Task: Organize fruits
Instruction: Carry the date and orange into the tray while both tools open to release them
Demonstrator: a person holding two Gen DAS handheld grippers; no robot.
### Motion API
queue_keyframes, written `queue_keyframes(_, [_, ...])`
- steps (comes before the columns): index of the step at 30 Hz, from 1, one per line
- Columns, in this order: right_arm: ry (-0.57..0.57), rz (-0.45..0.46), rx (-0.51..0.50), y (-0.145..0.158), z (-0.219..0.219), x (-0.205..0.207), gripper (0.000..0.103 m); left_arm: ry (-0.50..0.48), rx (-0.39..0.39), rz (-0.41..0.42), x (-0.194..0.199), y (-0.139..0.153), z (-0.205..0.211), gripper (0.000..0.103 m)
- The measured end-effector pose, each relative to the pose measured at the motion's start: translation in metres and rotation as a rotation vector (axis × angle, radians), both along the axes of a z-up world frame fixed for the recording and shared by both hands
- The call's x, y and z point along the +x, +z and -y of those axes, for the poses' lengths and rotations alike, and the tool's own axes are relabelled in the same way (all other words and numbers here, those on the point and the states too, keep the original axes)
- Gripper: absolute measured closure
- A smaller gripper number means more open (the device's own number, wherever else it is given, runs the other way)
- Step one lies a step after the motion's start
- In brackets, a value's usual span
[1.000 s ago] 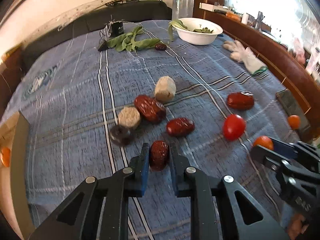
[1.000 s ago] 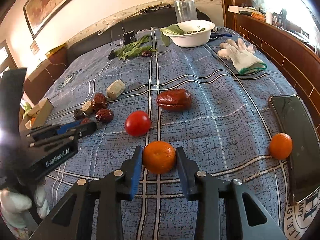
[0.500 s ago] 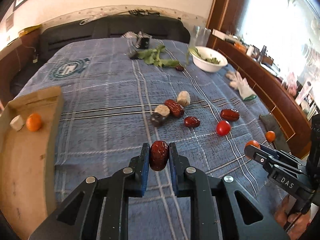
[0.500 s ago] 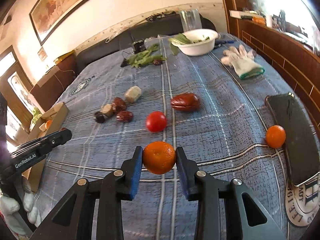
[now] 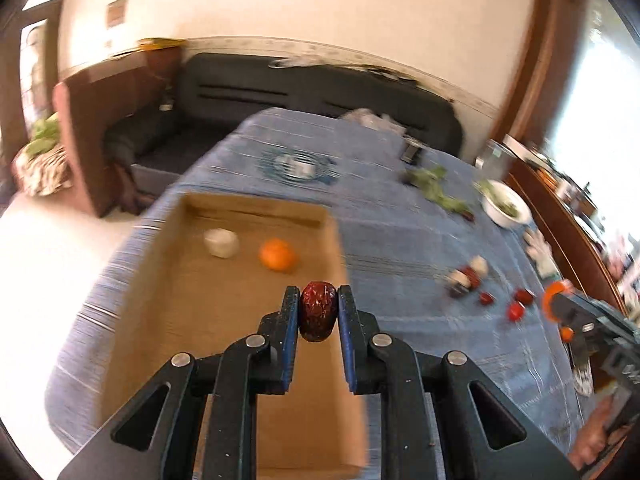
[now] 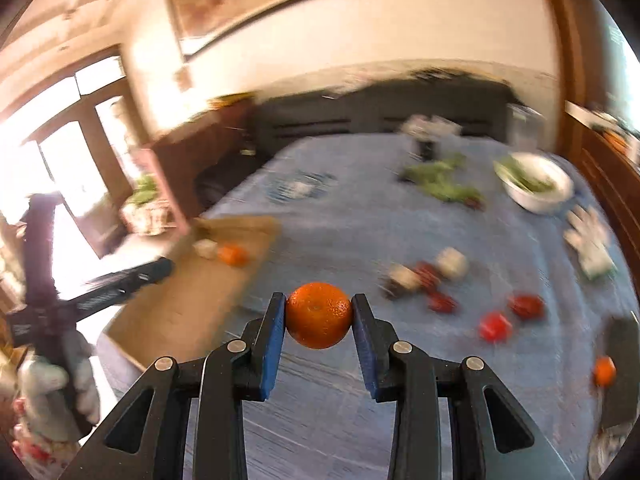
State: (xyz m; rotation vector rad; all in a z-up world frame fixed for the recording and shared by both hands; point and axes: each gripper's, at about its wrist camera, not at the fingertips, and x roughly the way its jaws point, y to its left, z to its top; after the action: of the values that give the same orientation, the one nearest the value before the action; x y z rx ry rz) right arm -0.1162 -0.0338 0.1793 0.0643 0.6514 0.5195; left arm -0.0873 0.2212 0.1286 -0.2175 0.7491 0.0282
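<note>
My left gripper (image 5: 319,312) is shut on a dark red date (image 5: 318,310) and holds it above the right side of a shallow cardboard box (image 5: 168,280). The box holds an orange (image 5: 278,255) and a pale lump (image 5: 221,242). My right gripper (image 6: 319,316) is shut on an orange (image 6: 319,315), held above the blue cloth (image 6: 352,240), to the right of the box (image 6: 200,292). Loose dates, pale lumps and a tomato (image 6: 495,326) lie in a cluster at the right of the cloth.
A white bowl of greens (image 6: 536,188) and loose leaves (image 6: 440,184) sit at the far right. White gloves (image 6: 592,248), a small orange (image 6: 604,372) and a dark phone (image 6: 622,376) lie at the right edge. A dark sofa stands behind.
Both grippers have swung left and lifted with their fruit. The left one has gone from above the cloth to above the cardboard box. The fruit cluster now lies far to the right.
</note>
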Motion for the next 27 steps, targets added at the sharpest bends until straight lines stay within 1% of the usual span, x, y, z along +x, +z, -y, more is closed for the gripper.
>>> queue_keyframes(2, [0.063,0.020,0.023,0.020,-0.031,0.014,0.067,0.036,0.005,-0.015,0.009,0.005,-0.022,0.085])
queue_keyframes(4, [0.109,0.016,0.028,0.026,-0.058,0.028,0.066,0.069,0.013,-0.035,0.022,0.004,-0.042,0.085])
queue_keyframes(5, [0.127,0.002,0.024,0.023,-0.075,0.036,0.066,0.083,0.012,-0.051,0.029,0.000,-0.050,0.085])
queue_keyframes(7, [0.158,-0.034,-0.004,0.008,-0.105,0.051,0.066,0.095,-0.024,-0.098,0.044,-0.013,-0.065,0.085])
queue_keyframes(9, [0.177,-0.078,-0.056,-0.016,-0.135,0.065,0.066,0.104,-0.056,-0.157,0.059,-0.032,-0.076,0.085])
queue_keyframes(11, [0.195,-0.134,-0.084,-0.043,-0.158,0.079,0.066,0.101,-0.077,-0.211,0.072,-0.052,-0.083,0.085])
queue_keyframes(14, [0.207,-0.197,-0.116,-0.071,-0.180,0.097,0.066,0.115,-0.129,-0.286,0.087,-0.079,-0.093,0.085])
queue_keyframes(18, [0.221,-0.250,-0.171,-0.099,-0.202,0.122,0.066,0.146,-0.169,-0.328,0.096,-0.096,-0.108,0.085])
queue_keyframes(20, [0.231,-0.273,-0.194,-0.111,-0.210,0.129,0.066,0.158,-0.178,-0.341,0.097,-0.100,-0.112,0.085])
queue_keyframes(24, [0.242,-0.292,-0.228,-0.124,-0.219,0.135,0.065,0.159,-0.187,-0.329,0.097,-0.099,-0.118,0.085])
queue_keyframes(25, [0.238,-0.282,-0.237,-0.125,-0.221,0.134,0.065,0.162,-0.193,-0.327,0.096,-0.099,-0.118,0.083])
queue_keyframes(27, [0.245,-0.275,-0.240,-0.123,-0.223,0.132,0.065,0.174,-0.191,-0.317,0.094,-0.097,-0.120,0.075])
